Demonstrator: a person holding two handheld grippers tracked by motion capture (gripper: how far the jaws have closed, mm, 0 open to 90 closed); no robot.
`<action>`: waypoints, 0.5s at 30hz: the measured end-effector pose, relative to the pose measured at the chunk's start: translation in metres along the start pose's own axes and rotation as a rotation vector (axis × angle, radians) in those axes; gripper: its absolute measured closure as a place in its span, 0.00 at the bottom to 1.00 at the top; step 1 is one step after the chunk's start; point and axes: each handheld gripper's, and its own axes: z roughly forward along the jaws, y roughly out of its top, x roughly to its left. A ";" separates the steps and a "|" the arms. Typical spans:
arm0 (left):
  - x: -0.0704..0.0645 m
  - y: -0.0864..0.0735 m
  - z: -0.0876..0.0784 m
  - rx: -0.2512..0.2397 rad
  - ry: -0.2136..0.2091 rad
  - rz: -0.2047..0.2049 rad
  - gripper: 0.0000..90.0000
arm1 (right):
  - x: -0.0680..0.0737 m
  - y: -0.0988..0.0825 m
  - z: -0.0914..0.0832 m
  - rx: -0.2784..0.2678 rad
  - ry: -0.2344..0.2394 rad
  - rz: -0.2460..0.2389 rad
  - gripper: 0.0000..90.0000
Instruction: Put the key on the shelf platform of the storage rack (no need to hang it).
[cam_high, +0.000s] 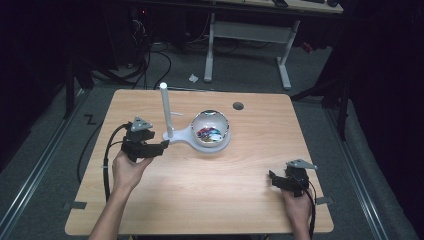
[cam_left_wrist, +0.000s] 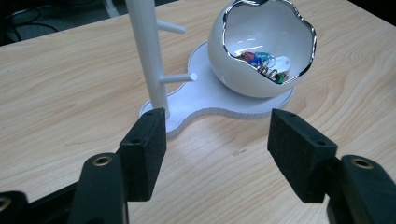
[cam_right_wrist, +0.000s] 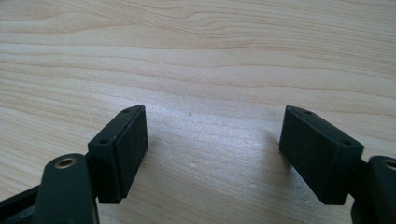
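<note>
Right gripper: near right of the wooden table, jaws spread wide over bare wood, nothing between them. Left gripper: left of centre, jaws likewise wide apart and empty, aimed at the white stand, its tips just short of the stand's base. Beyond, on that base: an upright white post with pegs at left, and an egg-shaped white bowl holding coloured keys at right.

left gripper: black, grey three-cornered plate | jaws: blocky, brass-ringed screws
</note>
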 end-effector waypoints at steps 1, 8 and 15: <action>0.001 -0.001 -0.001 -0.002 0.000 -0.004 0.42 | 0.000 0.000 0.000 0.000 0.000 0.000 0.27; 0.003 -0.009 -0.003 -0.002 0.012 -0.016 0.42 | 0.000 0.000 0.000 0.000 0.000 0.000 0.27; 0.005 -0.016 -0.004 0.002 0.016 -0.022 0.41 | 0.000 0.000 0.000 -0.001 -0.001 0.001 0.27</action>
